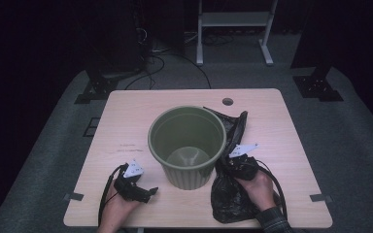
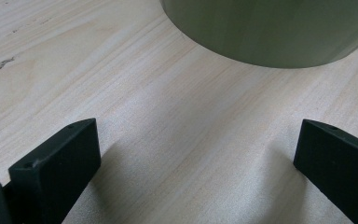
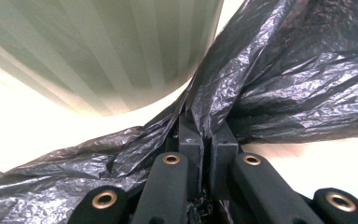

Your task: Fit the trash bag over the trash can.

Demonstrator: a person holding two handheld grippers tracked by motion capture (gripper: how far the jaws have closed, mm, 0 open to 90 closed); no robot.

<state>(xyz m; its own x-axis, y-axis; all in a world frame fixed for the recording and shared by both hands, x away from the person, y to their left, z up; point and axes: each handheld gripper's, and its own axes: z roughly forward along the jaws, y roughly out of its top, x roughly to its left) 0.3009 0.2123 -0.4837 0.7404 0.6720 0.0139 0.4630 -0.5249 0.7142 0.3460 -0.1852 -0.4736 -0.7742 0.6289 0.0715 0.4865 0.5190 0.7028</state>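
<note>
Black bag [image 3: 279, 84] pinched in right tool [image 3: 204, 135], beside bin [image 1: 187, 145].

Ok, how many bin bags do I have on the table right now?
1. A single black bin bag lies right of the green bin, bunched and pinched in the right gripper. Anything behind the bin could be hidden.
</note>
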